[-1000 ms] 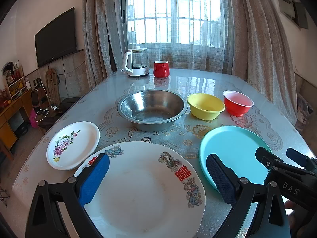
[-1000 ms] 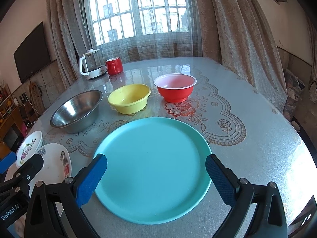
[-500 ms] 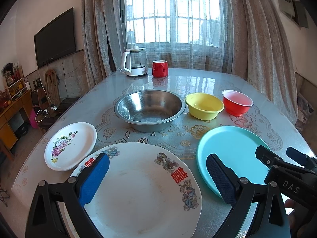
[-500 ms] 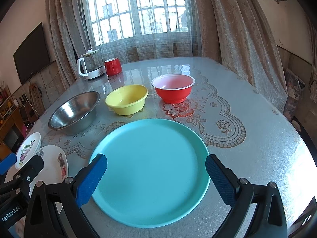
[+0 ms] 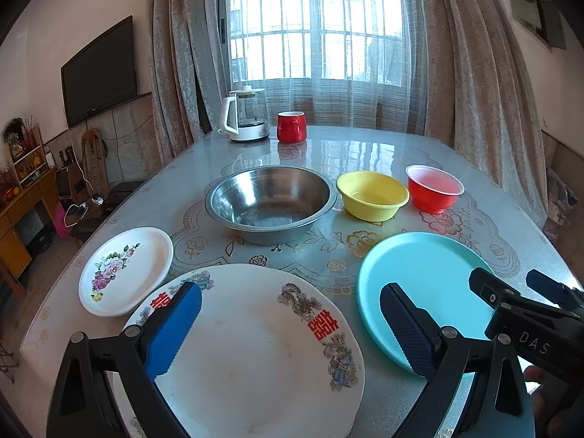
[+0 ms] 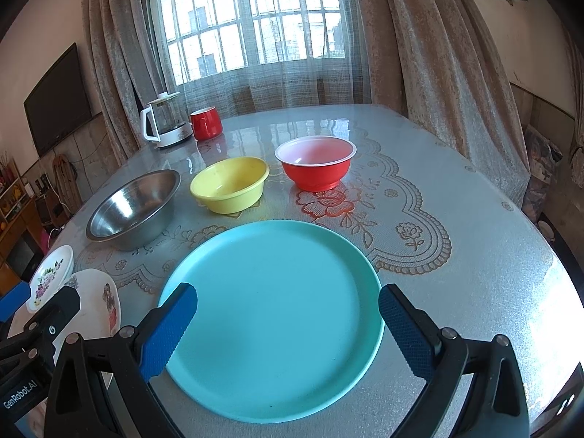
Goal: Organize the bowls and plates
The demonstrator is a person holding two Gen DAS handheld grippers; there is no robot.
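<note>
While both grippers' fingers gape apart, the white plate (image 5: 255, 350) shows red characters, dragon motifs.

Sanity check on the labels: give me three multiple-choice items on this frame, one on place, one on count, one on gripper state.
1. What sits between the steel bowl and the red bowl?
A. kettle
B. yellow bowl
C. teal plate

2. How many plates are on the table?
A. two
B. three
C. four

3. The right gripper is:
A. open, holding nothing
B. shut on the teal plate
C. shut on a bowl

Answers:
1 B: the yellow bowl stands in the row between them.
2 B: small floral plate, large white plate and teal plate.
3 A: its fingers stand wide apart over the teal plate, gripping nothing.
</note>
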